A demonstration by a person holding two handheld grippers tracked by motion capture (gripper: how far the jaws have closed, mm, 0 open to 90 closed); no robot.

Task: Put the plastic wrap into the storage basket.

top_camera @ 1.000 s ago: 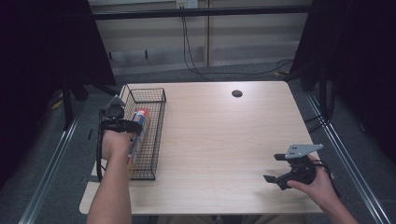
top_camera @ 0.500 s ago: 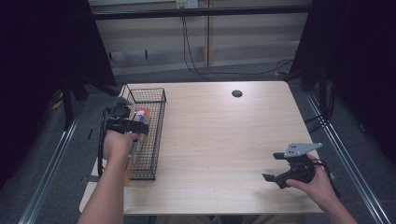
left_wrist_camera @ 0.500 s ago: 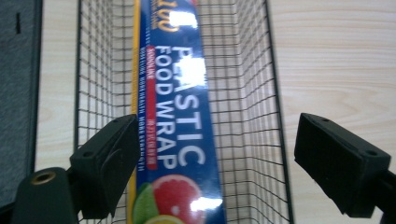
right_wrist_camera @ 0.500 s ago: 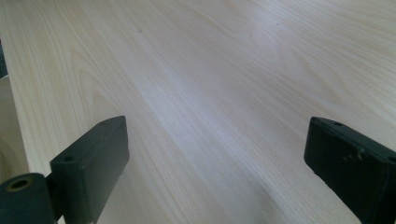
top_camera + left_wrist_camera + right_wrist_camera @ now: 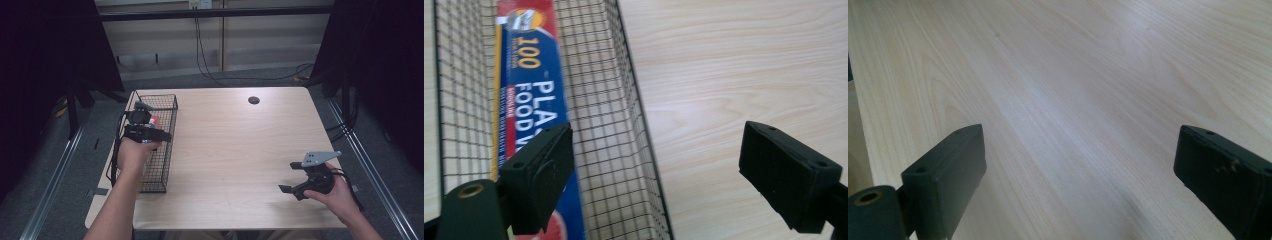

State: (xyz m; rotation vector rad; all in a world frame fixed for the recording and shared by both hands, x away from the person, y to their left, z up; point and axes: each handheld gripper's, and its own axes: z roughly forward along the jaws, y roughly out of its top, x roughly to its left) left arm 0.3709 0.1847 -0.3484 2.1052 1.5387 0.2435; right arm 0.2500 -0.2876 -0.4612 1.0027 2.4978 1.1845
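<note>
Along the table's (image 5: 235, 150) left edge sits a black wire basket (image 5: 165, 150), its long side running from the near part of that edge toward the far left corner. Inside it lies a long box (image 5: 531, 100) of plastic food wrap, blue with a red band and an orange strip, stretched lengthwise along the basket floor. The left gripper (image 5: 150, 131) hangs over the basket, held in the person's left hand (image 5: 134, 152), and its jaws stand wide apart. From the left gripper view (image 5: 669, 185), one jaw is above the box and the other is out over bare wood beyond the basket, so the basket's inner wire wall rises between the two jaws. The jaws touch neither the box nor the mesh, as far as can be seen.

Near the table's near right corner the right gripper (image 5: 295, 180) rests low in the right hand (image 5: 337, 195), a grey three-cornered plate on top. Its jaws are spread wide too, with only pale wood grain between them in the right gripper view (image 5: 1078, 185). A dark round hole (image 5: 254, 100) lies near the far edge. Cables (image 5: 210, 55) hang down the wall behind the table.
</note>
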